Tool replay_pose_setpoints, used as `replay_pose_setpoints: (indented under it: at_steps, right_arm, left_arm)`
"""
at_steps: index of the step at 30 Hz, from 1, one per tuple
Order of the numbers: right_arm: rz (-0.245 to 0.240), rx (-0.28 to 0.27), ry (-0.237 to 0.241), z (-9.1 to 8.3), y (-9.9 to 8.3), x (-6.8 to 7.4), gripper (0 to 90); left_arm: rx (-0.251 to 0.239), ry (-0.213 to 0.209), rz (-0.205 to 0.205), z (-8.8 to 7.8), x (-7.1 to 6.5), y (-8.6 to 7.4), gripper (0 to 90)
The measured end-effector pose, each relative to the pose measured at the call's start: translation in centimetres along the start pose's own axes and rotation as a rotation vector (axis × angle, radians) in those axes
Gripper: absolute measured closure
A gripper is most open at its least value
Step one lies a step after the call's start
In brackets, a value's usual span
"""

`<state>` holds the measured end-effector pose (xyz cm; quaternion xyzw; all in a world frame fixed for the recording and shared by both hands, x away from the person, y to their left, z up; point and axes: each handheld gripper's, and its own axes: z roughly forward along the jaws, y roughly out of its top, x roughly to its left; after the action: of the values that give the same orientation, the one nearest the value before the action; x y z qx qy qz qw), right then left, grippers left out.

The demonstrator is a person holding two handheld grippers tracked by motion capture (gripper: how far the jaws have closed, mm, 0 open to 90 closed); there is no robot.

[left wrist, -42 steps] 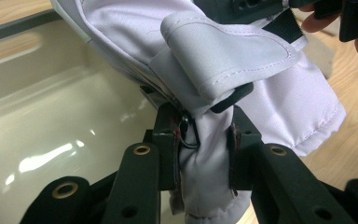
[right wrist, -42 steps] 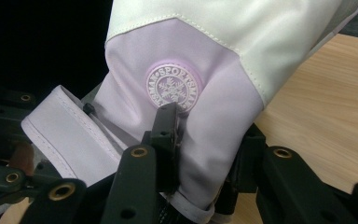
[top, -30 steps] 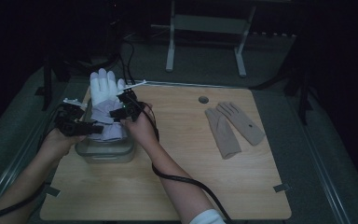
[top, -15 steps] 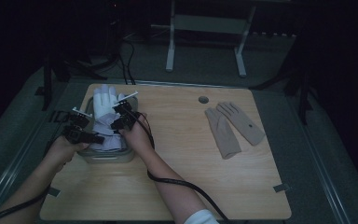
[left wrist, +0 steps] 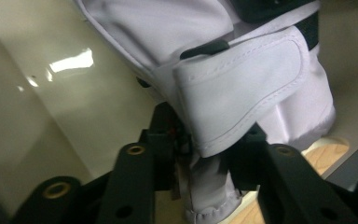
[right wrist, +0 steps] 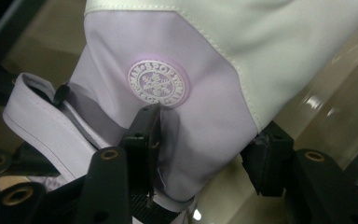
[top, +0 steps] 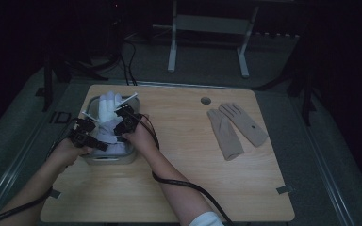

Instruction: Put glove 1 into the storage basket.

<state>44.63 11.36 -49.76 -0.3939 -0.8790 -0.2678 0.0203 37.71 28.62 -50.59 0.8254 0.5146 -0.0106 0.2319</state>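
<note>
My left gripper (top: pixel 95 141) and right gripper (top: pixel 122 126), jaws just easing apart, loosely straddle the white ski glove (top: pixel 108 113) cuff; it could snag and flop over the metal tray (top: pixel 111 159) rim.

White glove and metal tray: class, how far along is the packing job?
Done: the white glove lies in the tray. In hand: both tools, left and right, have just been opening around its cuff. Left: the beige gloves lie on the table, untouched.
</note>
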Motion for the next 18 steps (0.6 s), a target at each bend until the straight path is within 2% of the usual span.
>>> replay_pose_setpoints:
  at_steps: [3, 5, 8, 11, 12, 13, 15, 16, 18]
  right_arm:
    - [-0.009, -0.005, 0.001, 0.0, 0.0, 0.0, 49.1]
    - [-0.014, -0.004, 0.004, 0.0, 0.0, 0.0, 48.5]
    - [-0.021, -0.011, -0.004, -0.3, 0.0, 0.2, 45.8]
    - [-0.035, -0.04, -0.01, -1.1, 0.2, 0.2, 33.7]
    - [-0.041, -0.042, 0.008, -1.4, 0.2, 0.1, 28.1]
    - [-0.046, -0.045, 0.022, -1.7, 0.2, 0.0, 26.2]
    - [-0.053, -0.056, 0.016, -2.2, 0.1, 0.0, 24.2]
    - [-0.064, -0.064, 0.021, -2.4, 0.1, -0.1, 20.3]
    - [-0.065, -0.087, 0.027, -3.0, 0.1, -0.1, 19.1]
  left_arm:
    - [-0.016, 0.012, -0.01, 0.1, -0.3, 0.0, 51.9]
    - [-0.046, 0.02, -0.014, -0.1, -0.4, -0.1, 45.2]
    - [-0.065, 0.031, -0.007, -0.4, -0.8, -0.2, 44.8]
    - [-0.075, 0.039, -0.005, -0.6, -1.0, -0.4, 44.7]
    - [-0.079, 0.035, -0.002, -0.7, -1.0, -0.4, 44.7]
    - [-0.092, 0.034, -0.004, -0.8, -1.0, -0.5, 44.7]
    - [-0.133, 0.024, -0.004, -1.5, -1.1, -0.7, 42.6]
    - [-0.156, 0.017, -0.001, -1.8, -1.1, -0.8, 41.2]
    - [-0.181, 0.027, 0.008, -2.3, -1.4, -0.9, 38.6]
